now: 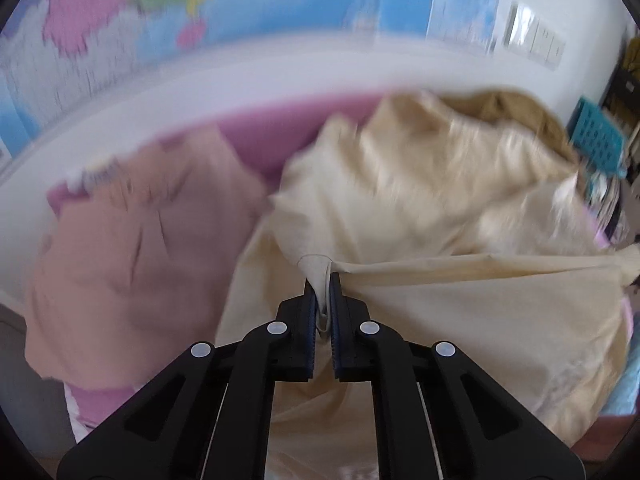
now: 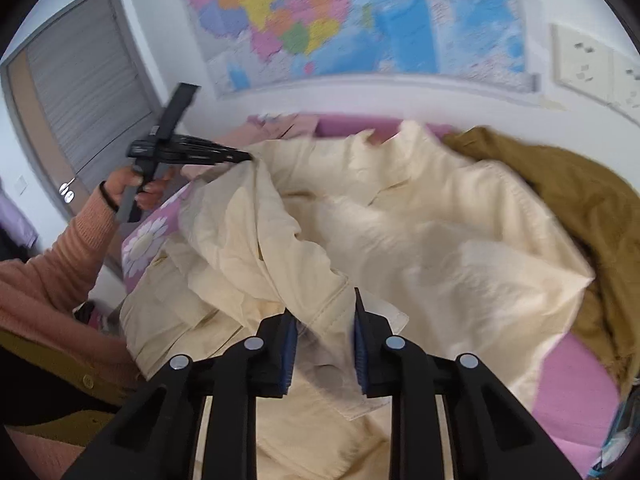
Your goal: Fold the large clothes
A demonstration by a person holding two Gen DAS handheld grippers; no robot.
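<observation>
Cream fabric fills most of the bed: a large cream jacket (image 2: 400, 232) lies rumpled over a pink bedsheet (image 2: 576, 392) printed with white daisies. The left gripper (image 1: 323, 296) has its jaws together on a thin edge of the jacket, and a folded corner of cloth pokes out past its fingertips. From that pinch a taut hem runs off to the gripper's right, straight towards the far edge of the left wrist view. A hand (image 2: 140, 188) in a ribbed salmon sleeve holds this gripper raised beyond the jacket's left side.

The right gripper (image 2: 325, 334) sits lower and nearer, its jaws a little apart with a thick stitched seam of the jacket lying between them; whether the pads press on the cloth I cannot tell.

To the left of the left gripper lies a pale pink garment (image 1: 132, 260), close beside the jacket. Ahead and to the right of the right gripper, an olive-brown garment (image 2: 580, 208) is heaped at the jacket's far edge, touching it.

A strip of bare bedsheet shows to the right of the right gripper, and a narrow band ahead under the wall. A coloured map (image 2: 340, 20) hangs on that wall. A blue plastic crate (image 1: 598, 136) stands off to the far right of the left gripper; its contents are not visible.
</observation>
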